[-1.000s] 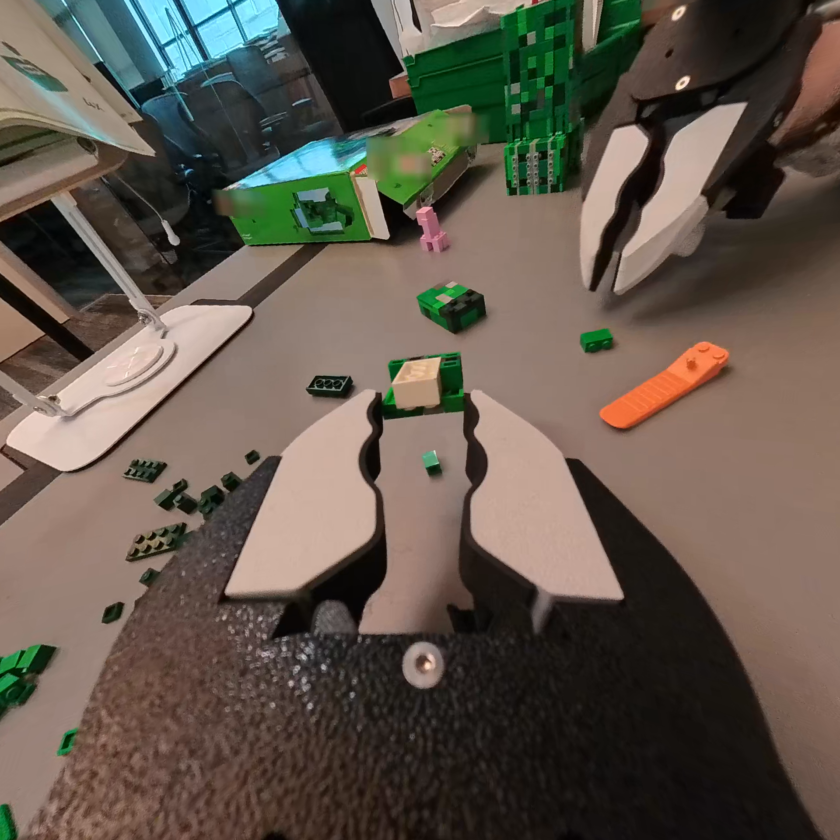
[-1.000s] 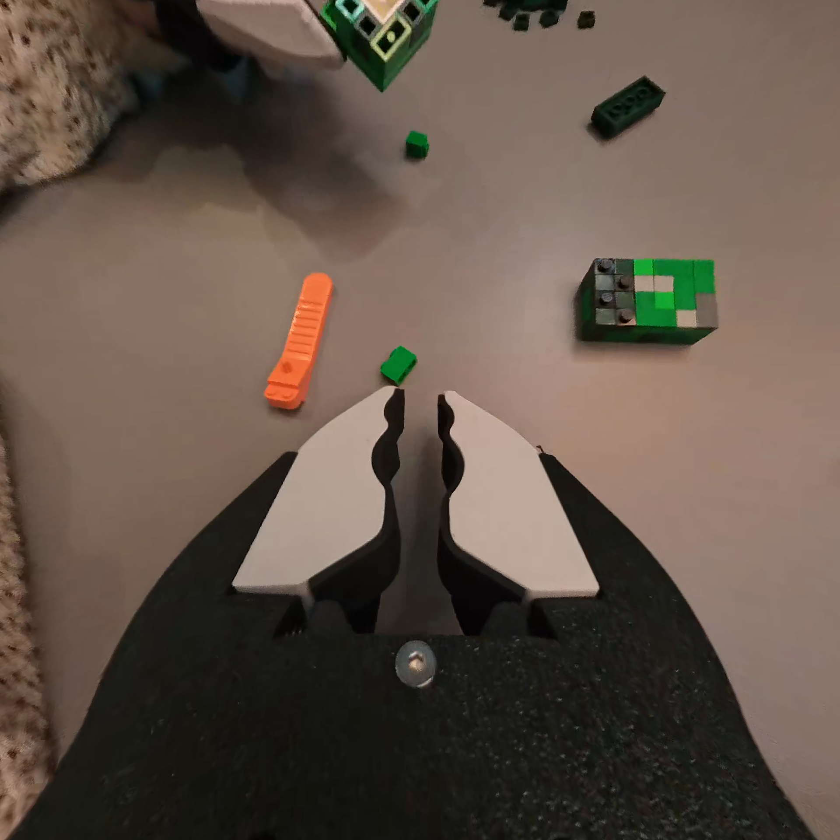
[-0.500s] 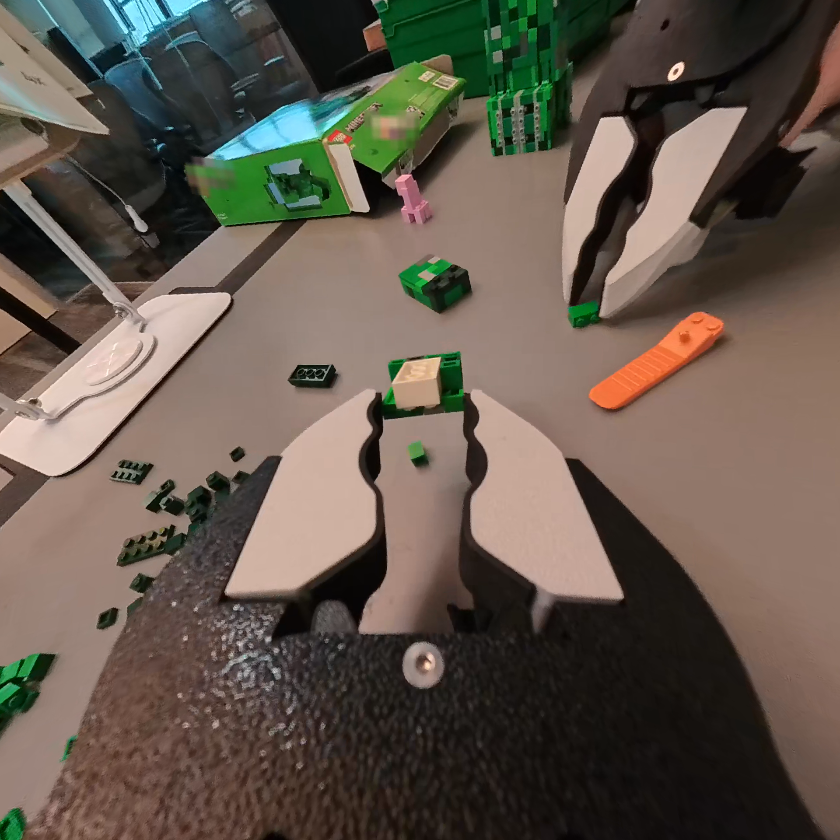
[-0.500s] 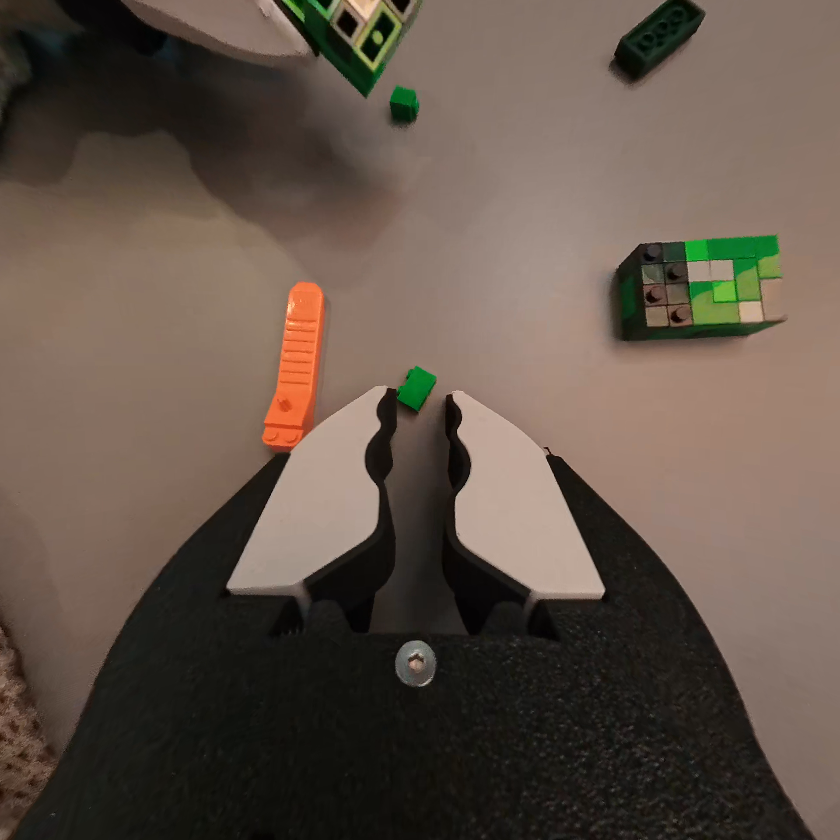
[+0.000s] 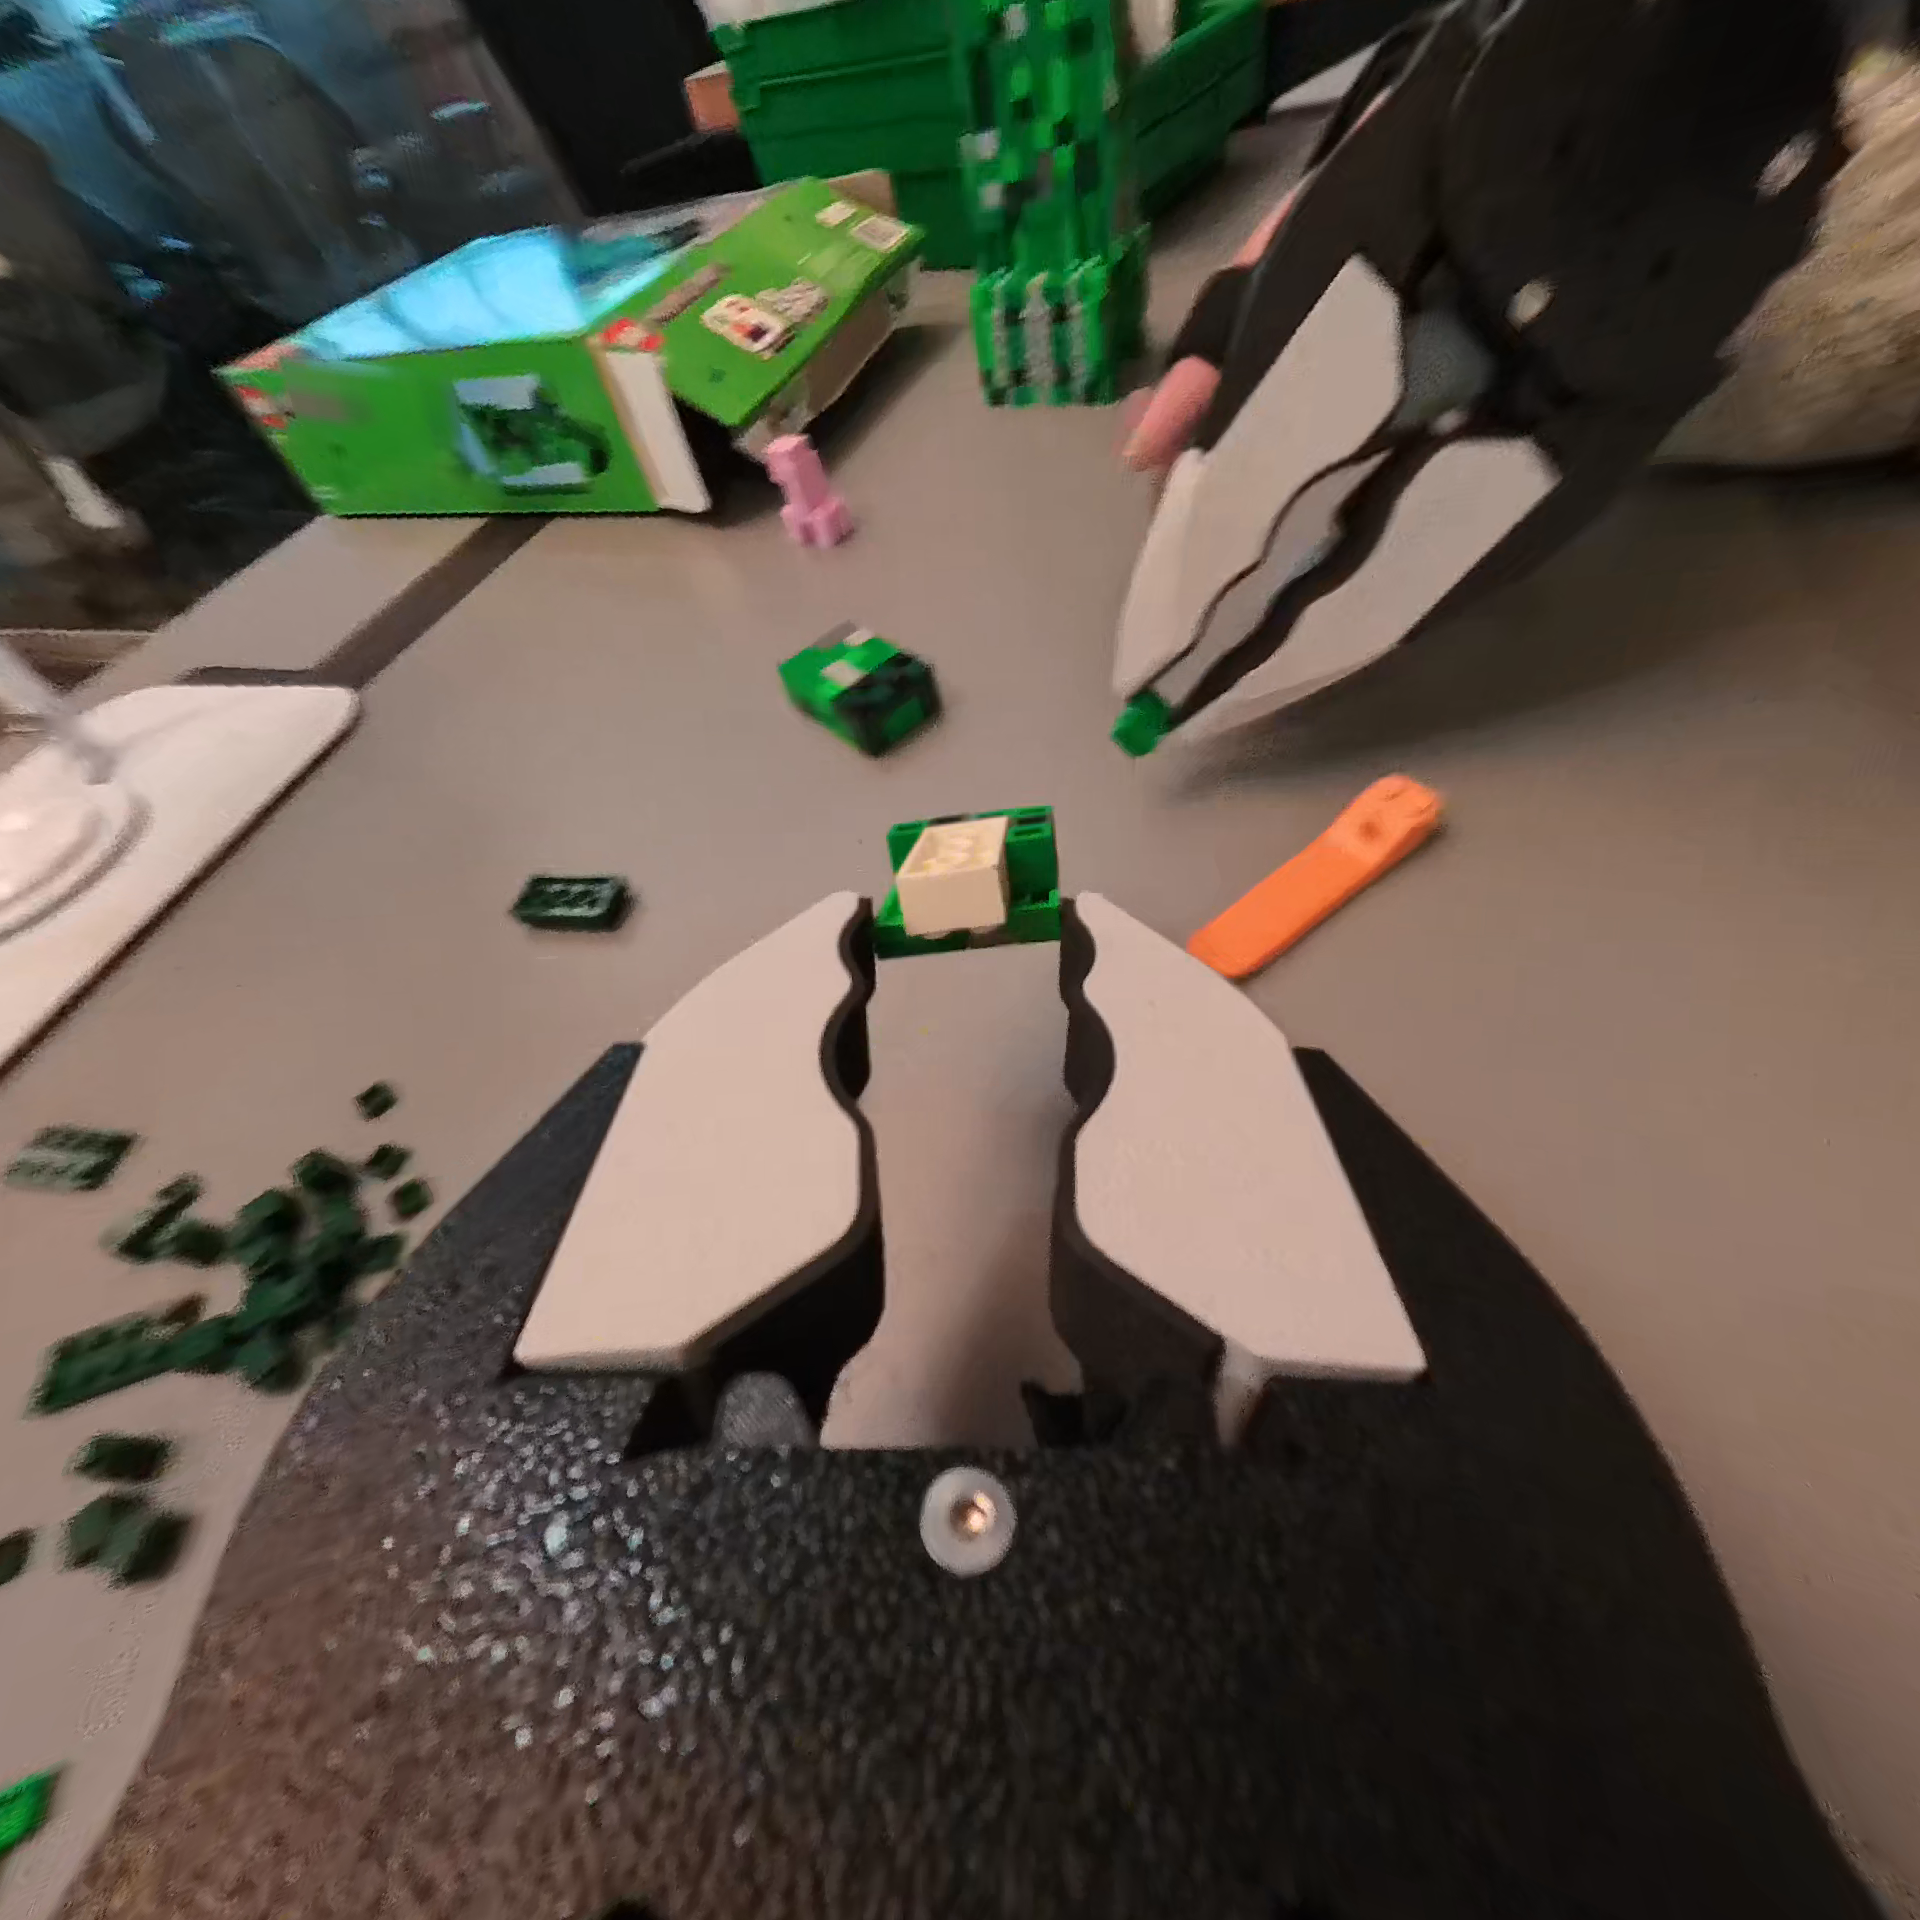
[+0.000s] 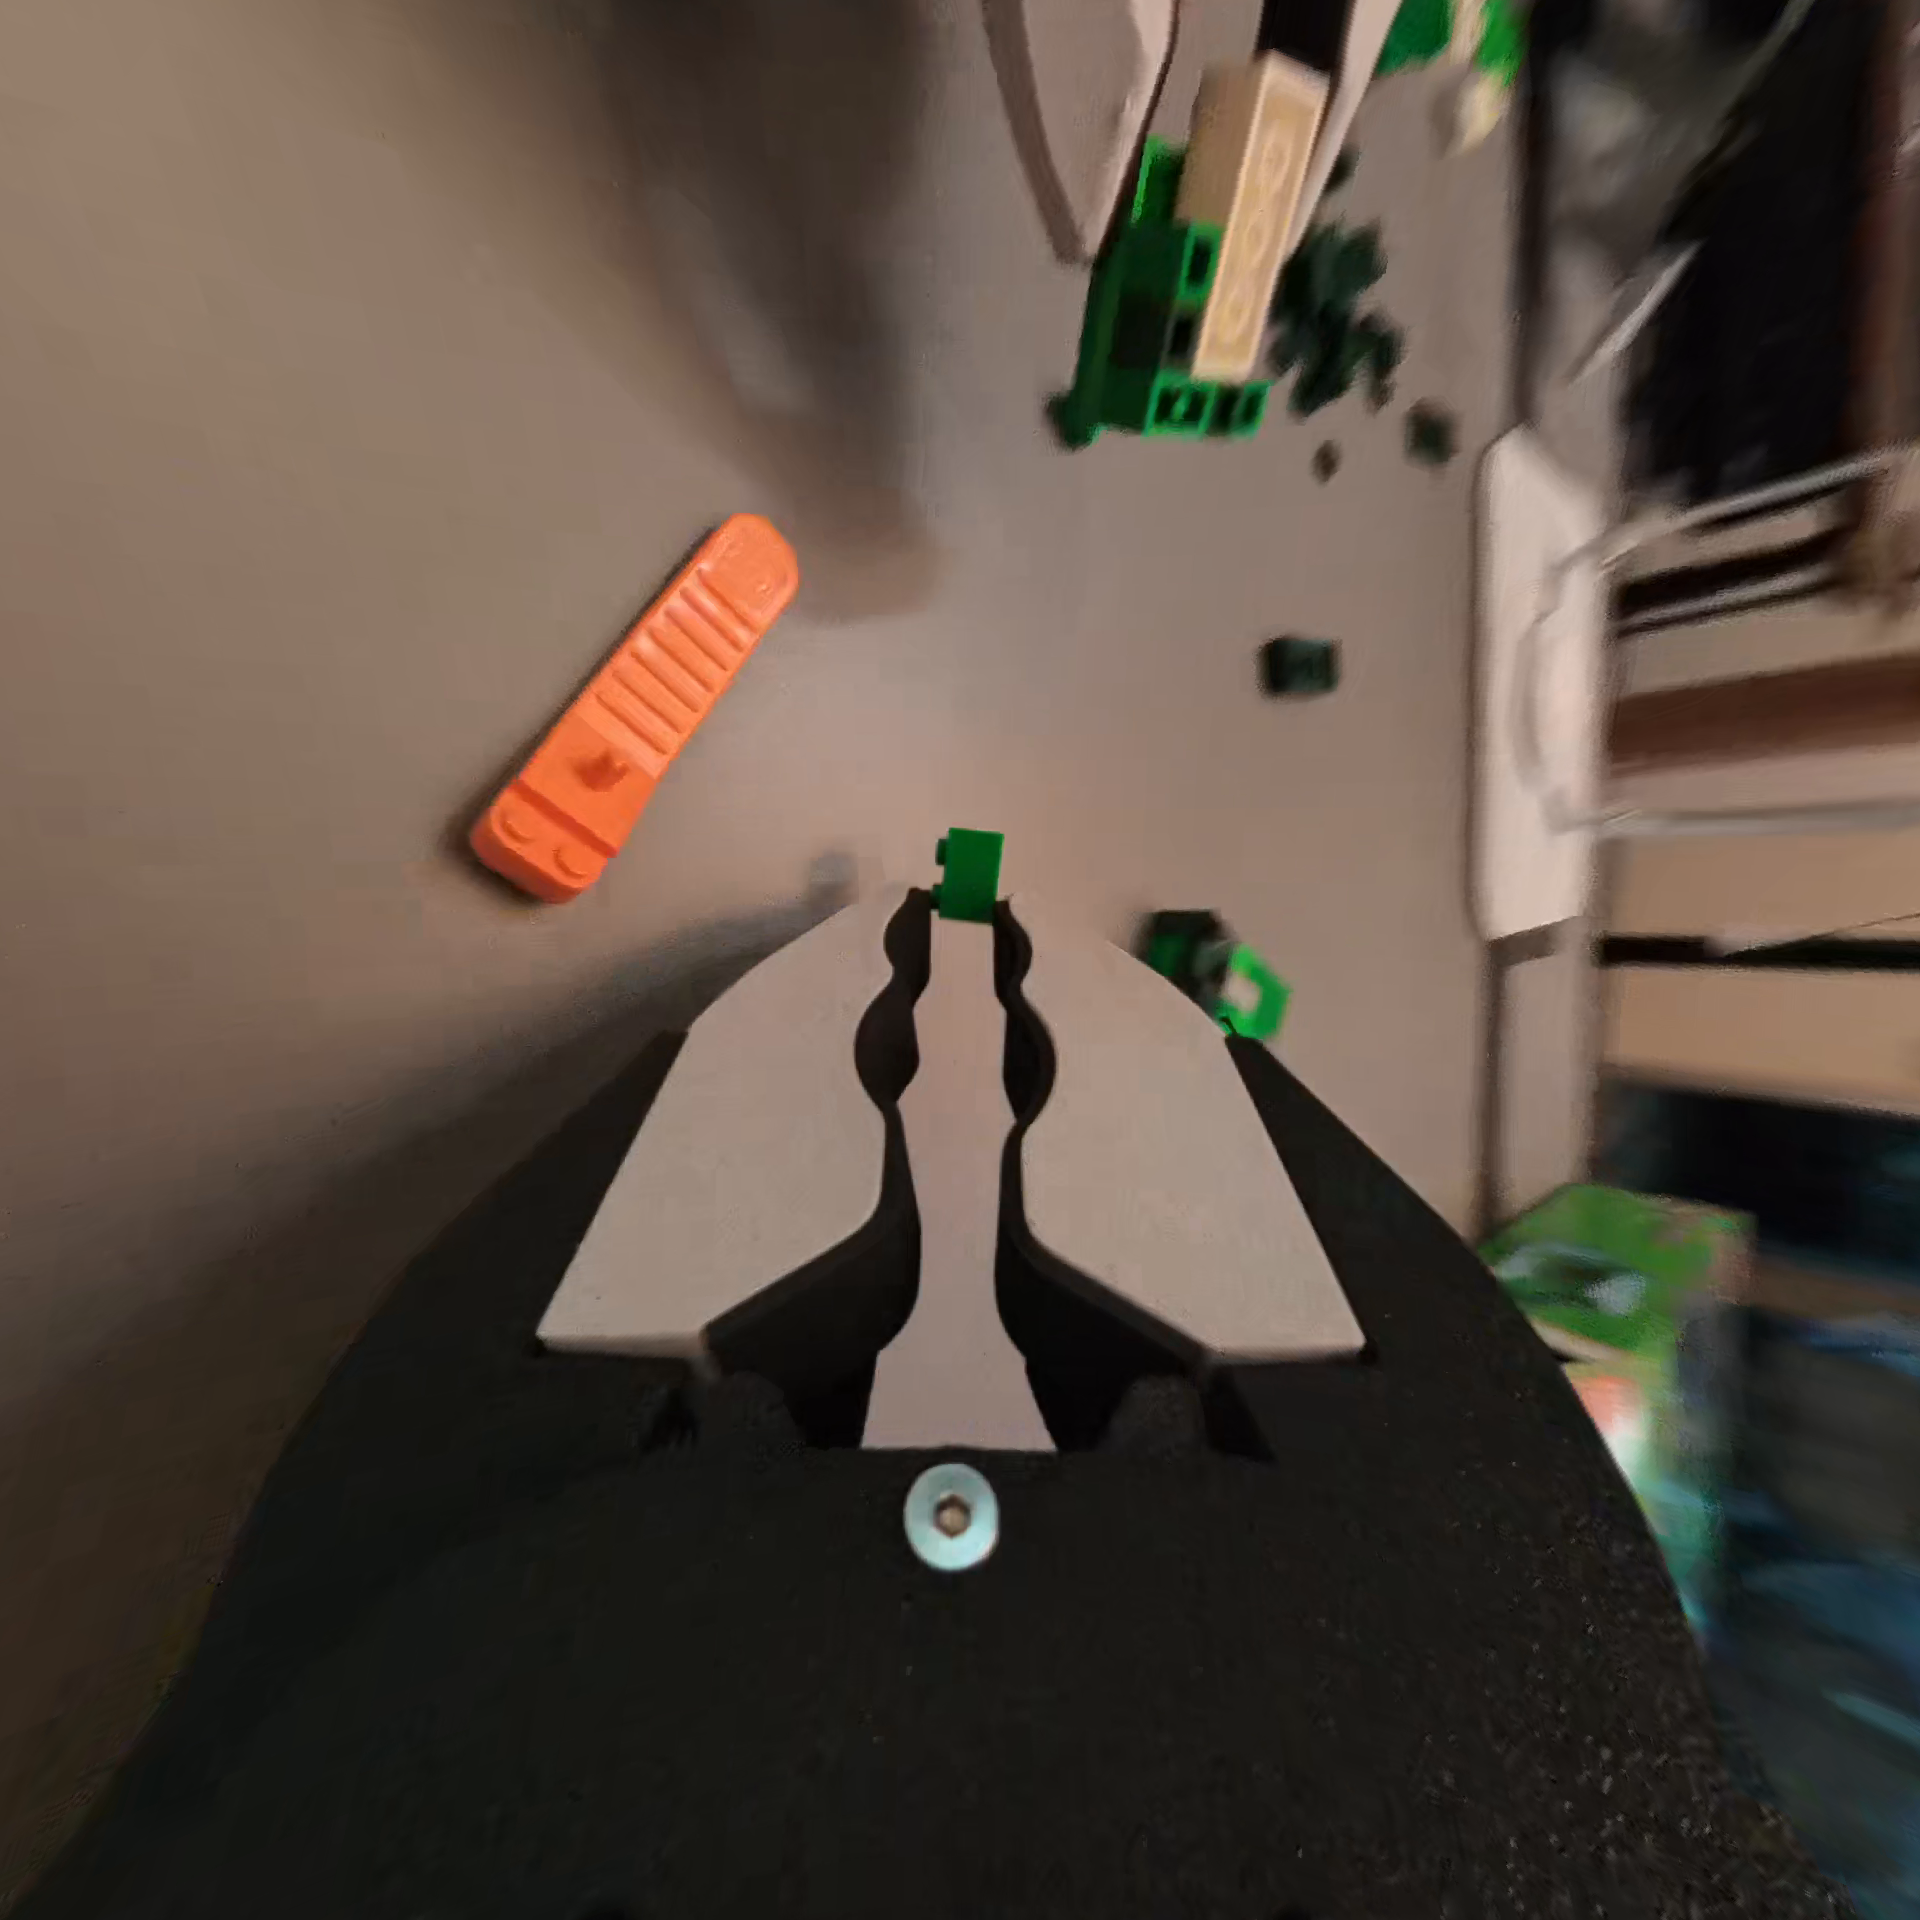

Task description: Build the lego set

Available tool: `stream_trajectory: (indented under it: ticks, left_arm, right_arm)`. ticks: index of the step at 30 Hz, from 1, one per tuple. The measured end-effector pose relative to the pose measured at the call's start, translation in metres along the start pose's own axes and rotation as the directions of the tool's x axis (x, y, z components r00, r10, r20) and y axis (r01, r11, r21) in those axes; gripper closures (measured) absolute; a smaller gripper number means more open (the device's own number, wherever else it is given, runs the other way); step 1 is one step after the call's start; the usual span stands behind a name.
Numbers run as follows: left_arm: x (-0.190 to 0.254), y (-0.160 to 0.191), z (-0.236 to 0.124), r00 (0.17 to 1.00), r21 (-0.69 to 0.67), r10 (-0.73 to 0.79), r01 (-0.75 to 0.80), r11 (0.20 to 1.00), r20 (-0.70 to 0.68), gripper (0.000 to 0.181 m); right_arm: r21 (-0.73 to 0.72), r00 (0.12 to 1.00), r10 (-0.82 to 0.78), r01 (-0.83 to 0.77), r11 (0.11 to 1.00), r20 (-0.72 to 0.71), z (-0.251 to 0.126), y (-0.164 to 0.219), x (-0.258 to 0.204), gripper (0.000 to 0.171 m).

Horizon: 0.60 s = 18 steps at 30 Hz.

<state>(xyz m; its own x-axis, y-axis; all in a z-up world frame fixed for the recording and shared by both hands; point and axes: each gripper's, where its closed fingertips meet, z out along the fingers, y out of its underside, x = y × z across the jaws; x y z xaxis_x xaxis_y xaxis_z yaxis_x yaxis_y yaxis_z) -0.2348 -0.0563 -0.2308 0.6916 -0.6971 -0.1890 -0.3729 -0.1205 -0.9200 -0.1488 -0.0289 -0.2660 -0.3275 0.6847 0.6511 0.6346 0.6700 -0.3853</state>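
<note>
Gripping a green-and-cream lego sub-assembly [image 5: 971, 883] at their very tips, my left fingers [image 5: 966, 920] stand fairly wide, spread just to its width, and hold it above the grey surface [image 5: 1558, 1091]. At 9 o'clock from them lies a blurred scatter of dark green pieces [image 5: 229, 1288], and a single dark green brick [image 5: 571, 902] sits at about 10 o'clock from the held piece. An orange brick separator [image 5: 1314, 878] lies flat at 2 o'clock, just beside my left fingers. Farther out at 1 o'clock, my right fingers [image 5: 1158, 717] are nearly closed, pinching a small bright green brick [image 5: 1140, 725] at the tips, and the right wrist view confirms the pinch, with the brick [image 6: 968, 875] standing between the fingers [image 6: 961, 909] clear of the surface. In that view the separator [image 6: 634, 712] lies at 10 o'clock and the sub-assembly [image 6: 1184, 312] hangs at 1 o'clock. Beyond, at 12 o'clock in the left wrist view, a mottled green block [image 5: 860, 688] rests on the surface. Farther still stand a small pink figure [image 5: 810, 504], an open green box [image 5: 561, 374] on its side at 11 o'clock, and a tall green pixel-patterned build [image 5: 1055, 208]. A white stand base [image 5: 135, 810] lies at the left edge.
</note>
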Motion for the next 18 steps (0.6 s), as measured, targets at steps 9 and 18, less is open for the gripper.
stream_trajectory:
  ticks: [9, 18]
  left_arm:
    - [0.024, 0.006, 0.009, 0.991, -0.073, -0.056, 0.047, 0.996, -0.121, 0.147]
    - [0.022, 0.006, 0.009, 0.992, -0.070, -0.052, 0.044, 0.997, -0.114, 0.147]
  right_arm:
    - [-0.007, 0.828, -0.517, 0.528, 0.849, -0.217, -0.004, -0.011, 0.001, 0.160]
    - [-0.068, 0.610, -0.785, 0.784, 0.618, -0.108, 0.001, 0.003, -0.015, 0.160]
